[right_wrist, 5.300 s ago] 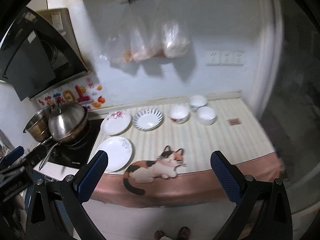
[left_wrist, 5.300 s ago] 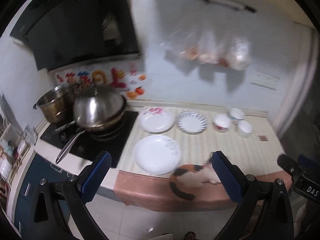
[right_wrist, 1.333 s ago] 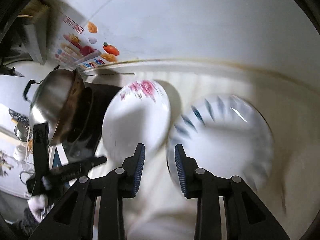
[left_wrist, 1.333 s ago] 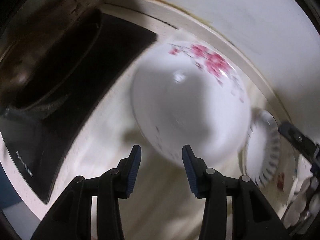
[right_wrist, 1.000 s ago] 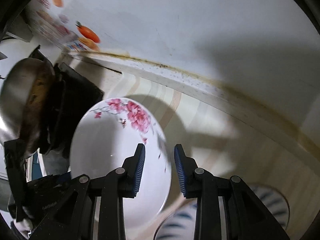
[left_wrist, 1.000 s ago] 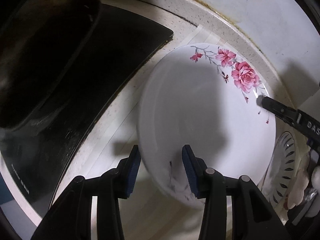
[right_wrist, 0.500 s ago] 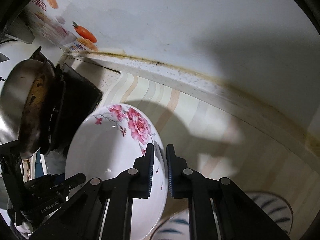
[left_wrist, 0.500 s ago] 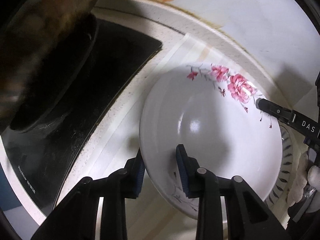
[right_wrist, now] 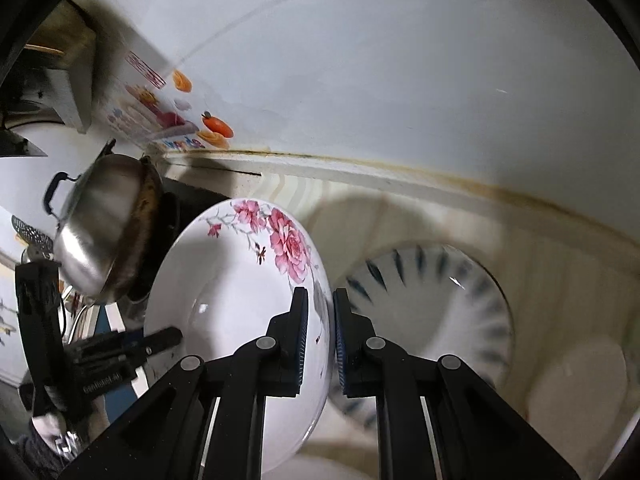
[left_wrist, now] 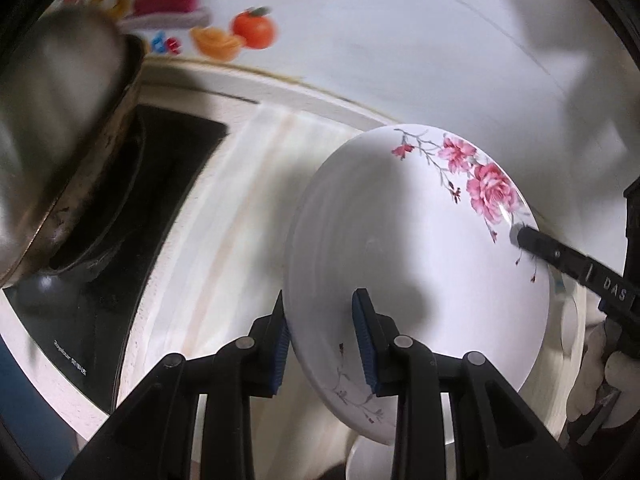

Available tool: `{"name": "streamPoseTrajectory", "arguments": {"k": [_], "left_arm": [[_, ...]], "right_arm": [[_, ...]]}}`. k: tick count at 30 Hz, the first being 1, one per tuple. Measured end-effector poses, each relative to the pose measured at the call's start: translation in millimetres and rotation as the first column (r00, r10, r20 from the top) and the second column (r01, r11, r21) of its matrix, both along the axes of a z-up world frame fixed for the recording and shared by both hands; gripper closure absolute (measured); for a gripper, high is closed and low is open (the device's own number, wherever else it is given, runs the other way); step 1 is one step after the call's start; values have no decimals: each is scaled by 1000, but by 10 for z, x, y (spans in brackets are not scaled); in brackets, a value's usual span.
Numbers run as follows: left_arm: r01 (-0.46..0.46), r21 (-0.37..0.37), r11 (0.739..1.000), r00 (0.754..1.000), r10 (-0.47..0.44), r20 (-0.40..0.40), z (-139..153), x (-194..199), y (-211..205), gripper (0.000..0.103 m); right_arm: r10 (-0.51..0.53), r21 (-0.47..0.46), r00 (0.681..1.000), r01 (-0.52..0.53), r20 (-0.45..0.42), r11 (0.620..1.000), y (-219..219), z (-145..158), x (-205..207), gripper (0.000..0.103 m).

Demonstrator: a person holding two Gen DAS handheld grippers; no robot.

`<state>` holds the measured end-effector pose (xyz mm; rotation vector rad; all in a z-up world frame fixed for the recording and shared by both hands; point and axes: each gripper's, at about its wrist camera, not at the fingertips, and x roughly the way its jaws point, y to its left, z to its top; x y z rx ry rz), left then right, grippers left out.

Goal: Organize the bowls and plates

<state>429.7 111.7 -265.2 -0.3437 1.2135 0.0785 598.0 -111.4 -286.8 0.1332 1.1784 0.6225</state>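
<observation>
Striped tabletop (left_wrist: pixel 224 216) beside the stove (left_wrist: pixel 132 208): both grippers, left (left_wrist: pixel 320 336) and right (right_wrist: pixel 321 336), are clamping opposite rims of the rose plate (left_wrist: pixel 400 248), sharing its weight, tilted clear of the blue plate (right_wrist: pixel 432 304).

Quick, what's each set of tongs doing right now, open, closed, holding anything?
Left tongs: closed on the near rim of the white round plate with pink flowers.
Right tongs: closed on the same plate's opposite rim.

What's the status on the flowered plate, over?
Left claw and right claw both shut on flowered plate, opposite rims. Plate tilted, clear of counter. Blue-striped plate close beside.
</observation>
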Motion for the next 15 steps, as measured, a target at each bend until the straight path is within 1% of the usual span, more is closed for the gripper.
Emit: {"name": "streamPoseTrajectory", "arguments": {"k": [3,5,7,11,15], "left_arm": [[76,18,997,997,-77,12,75,-92,-212,76],[123,13,992,992,-123,18,126,-190,-361,76],[159,6,987,987,-159,23,145,-292,-464,76],[228,-2,974,974,-228,6,76,-477,-663,76],[288,3,958,957,-288,-34,-70,-671,-836,76]], "right_arm": [[-55,8,999,55,2,998,-282,123,-368,89],[-93,10,996,93,3,996,-496,183,-664,89],[-126,15,992,126,-2,992,-666,221,-870,89],[-208,24,978,208,-27,978,-1044,212,-1385,89],[-258,22,965,259,-47,966,-1256,110,-1784,89]]}}
